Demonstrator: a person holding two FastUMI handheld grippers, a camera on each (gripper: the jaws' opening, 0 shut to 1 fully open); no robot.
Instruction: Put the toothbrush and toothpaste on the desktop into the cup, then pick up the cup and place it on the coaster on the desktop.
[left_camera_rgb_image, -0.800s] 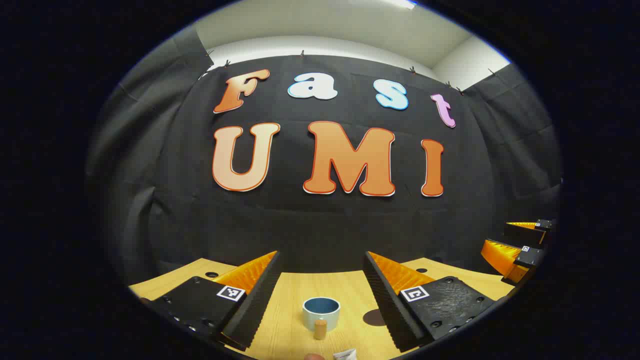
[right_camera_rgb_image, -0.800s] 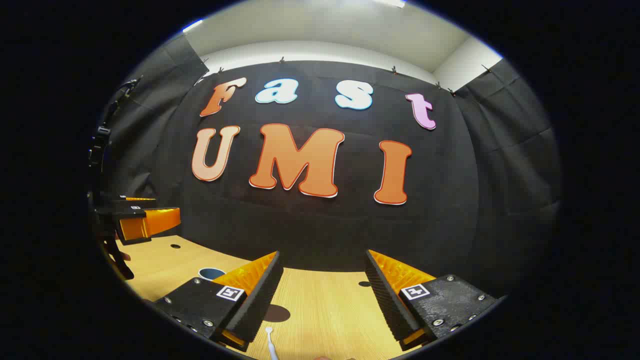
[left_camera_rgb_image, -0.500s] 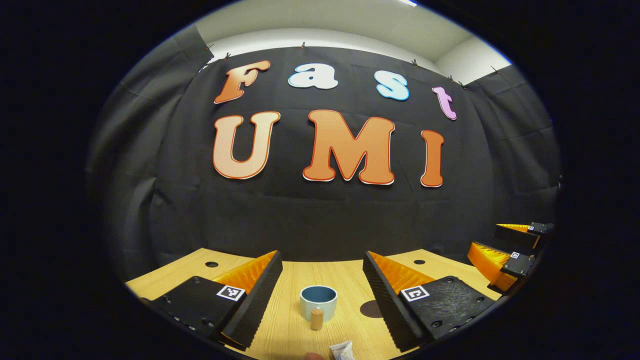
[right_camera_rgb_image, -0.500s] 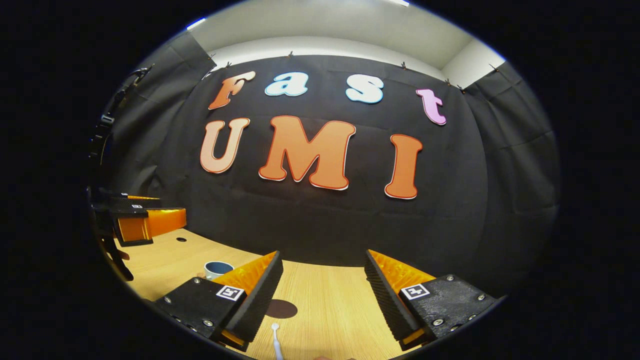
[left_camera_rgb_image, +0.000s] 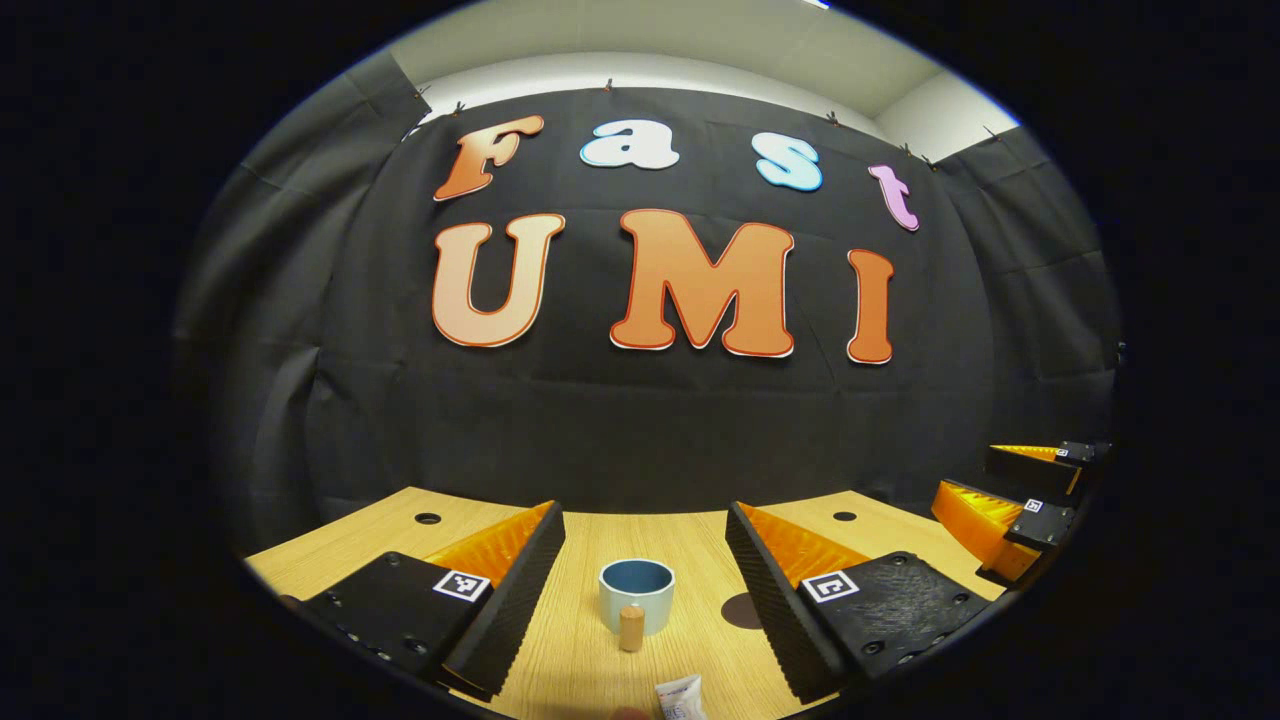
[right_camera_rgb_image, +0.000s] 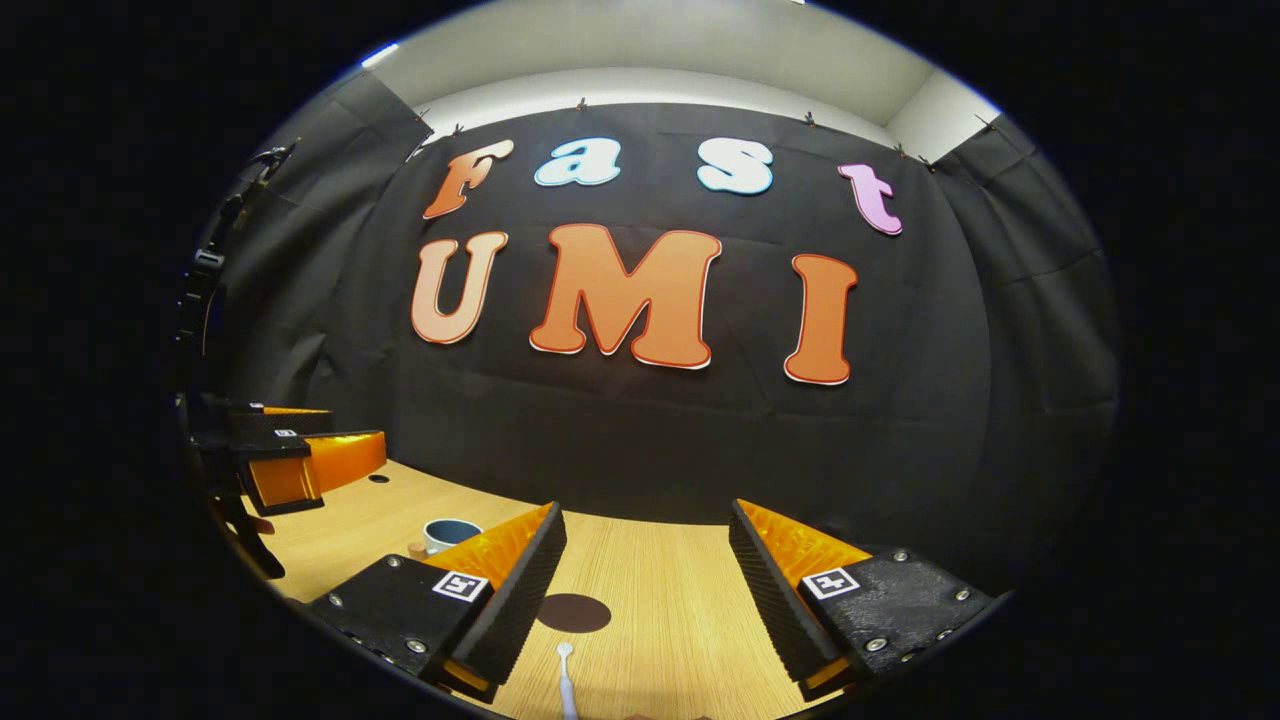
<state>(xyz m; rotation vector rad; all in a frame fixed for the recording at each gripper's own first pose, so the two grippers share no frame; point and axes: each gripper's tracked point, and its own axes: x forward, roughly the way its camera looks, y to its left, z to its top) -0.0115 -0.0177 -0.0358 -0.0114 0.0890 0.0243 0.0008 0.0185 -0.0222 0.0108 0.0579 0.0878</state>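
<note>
The left tongs (left_camera_rgb_image: 645, 545) stand wide over the cup (left_camera_rgb_image: 637, 595) mid-tabletop (left_camera_rgb_image: 580, 660), toothpaste (left_camera_rgb_image: 681, 697) at the near edge; the right tongs (right_camera_rgb_image: 648, 545) stand wide over the toothbrush (right_camera_rgb_image: 566, 680); light, slim, probably slippery, best pinched mid-handle.

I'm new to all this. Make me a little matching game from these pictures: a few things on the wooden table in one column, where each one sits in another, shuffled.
Things:
1. pale blue ceramic cup
2. dark round coaster
3. white toothbrush
4. white toothpaste tube

Places:
A. bottom edge of the left gripper view, nearer than the cup
B. just beyond the toothbrush head
C. centred between the left gripper fingers
D. bottom edge of the right gripper view, head pointing away

Pairs: 1-C, 2-B, 3-D, 4-A
</note>
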